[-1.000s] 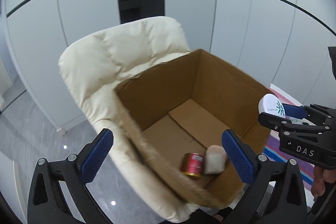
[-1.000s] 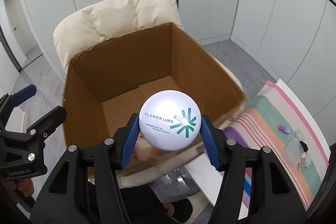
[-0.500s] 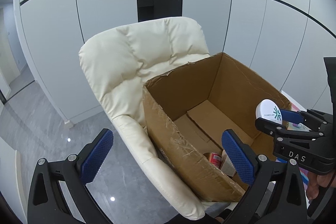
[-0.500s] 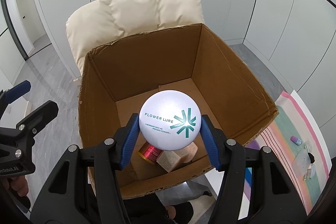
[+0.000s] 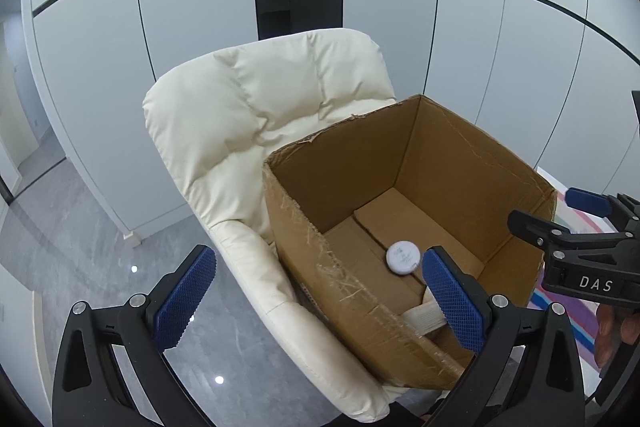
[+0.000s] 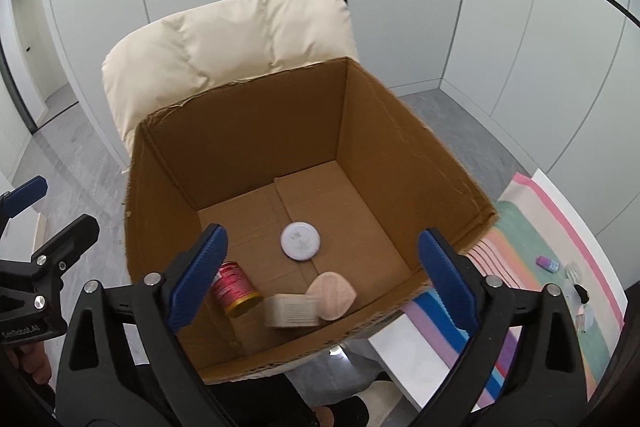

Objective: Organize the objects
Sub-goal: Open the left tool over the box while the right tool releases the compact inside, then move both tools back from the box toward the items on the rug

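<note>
An open cardboard box [image 6: 384,131] stands on a cream chair [image 6: 224,39]. A round white compact [image 6: 300,241] lies on the box floor, also in the left wrist view [image 5: 403,257]. Beside it lie a red can [image 6: 234,285], a beige ribbed block [image 6: 292,311] and a pink pad [image 6: 331,295]. My right gripper [image 6: 320,275] is open and empty above the box's near edge; it shows from the side in the left wrist view [image 5: 560,215]. My left gripper [image 5: 316,297] is open and empty at the box's left wall [image 5: 320,267]; it also shows in the right wrist view [image 6: 36,211].
A striped cloth [image 6: 532,227] on a white table lies right of the box, with a small purple item [image 6: 547,263] and clear bottles [image 6: 576,291]. Grey floor [image 5: 72,227] and white wall panels [image 5: 192,19] surround the chair.
My right gripper opened and let go of the white compact, which now lies on the box floor. The left gripper's view shifted so the box sits further right.
</note>
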Available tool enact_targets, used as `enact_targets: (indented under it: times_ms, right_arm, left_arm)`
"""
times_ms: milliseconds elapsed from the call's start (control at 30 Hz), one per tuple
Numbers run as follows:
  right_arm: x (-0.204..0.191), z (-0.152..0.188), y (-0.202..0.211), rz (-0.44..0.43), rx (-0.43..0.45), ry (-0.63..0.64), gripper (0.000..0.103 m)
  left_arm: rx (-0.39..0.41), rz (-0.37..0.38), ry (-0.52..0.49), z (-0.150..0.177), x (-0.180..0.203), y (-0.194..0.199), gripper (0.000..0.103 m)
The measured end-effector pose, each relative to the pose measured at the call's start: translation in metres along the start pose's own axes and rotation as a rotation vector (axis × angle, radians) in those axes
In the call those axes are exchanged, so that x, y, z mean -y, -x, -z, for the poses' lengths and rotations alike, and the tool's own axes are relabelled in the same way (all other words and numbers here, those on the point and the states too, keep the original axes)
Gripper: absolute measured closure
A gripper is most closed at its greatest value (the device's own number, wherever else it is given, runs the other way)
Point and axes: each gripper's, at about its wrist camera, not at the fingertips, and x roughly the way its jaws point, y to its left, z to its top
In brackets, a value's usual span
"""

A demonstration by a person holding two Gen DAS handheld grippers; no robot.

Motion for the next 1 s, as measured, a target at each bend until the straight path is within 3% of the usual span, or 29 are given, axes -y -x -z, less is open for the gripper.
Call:
enact_targets:
  times_ms: [567, 1000]
  right_arm:
    - [0.062, 0.013, 0.014, 0.093, 0.003, -0.098, 0.0]
    - [0.109, 0.03, 0.025, 0.141, 0.003, -0.154, 0.0]
  left_arm:
    - [-0.002, 0.05, -0.014, -0.012, 0.042, -0.011, 0.0]
    - [0.014, 0.097, -0.081, -0.021, 0.096, -0.013, 0.0]
